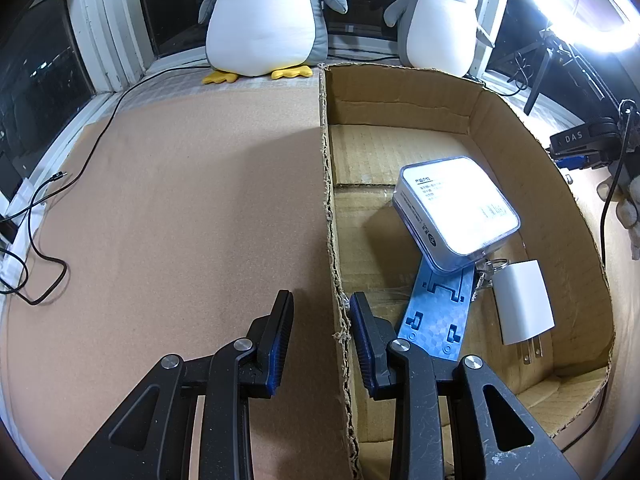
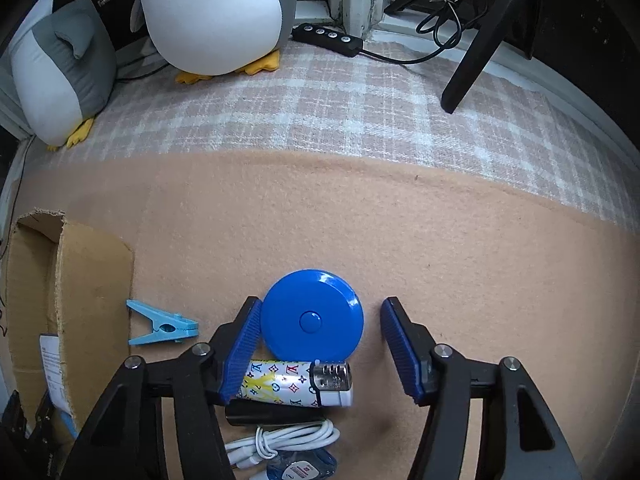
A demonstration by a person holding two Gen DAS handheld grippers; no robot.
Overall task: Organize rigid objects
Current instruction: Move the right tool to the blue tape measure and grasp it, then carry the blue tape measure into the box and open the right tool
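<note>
Now lighter (image 2: 296,385) lies crosswise btwn open R tongs (image 2: 320,320).

A: In the left wrist view, what sits under the white-labelled case (image 1: 456,210)?

B: The blue slotted strip (image 1: 434,316); its far end is hidden beneath the case, and its near end goes behind the tongs. A key ring (image 1: 490,270) peeks out at the case's five o'clock, mostly covered. The label print is washed out by glare, unreadable.

A: And the right wrist view?

B: The patterned lighter (image 2: 296,384) has its left end behind a blue pad. A dark object (image 2: 272,416) below it is half hidden; I cannot tell what it is. The white cable (image 2: 288,438) and a small packet (image 2: 304,468) run off the six o'clock edge.
</note>
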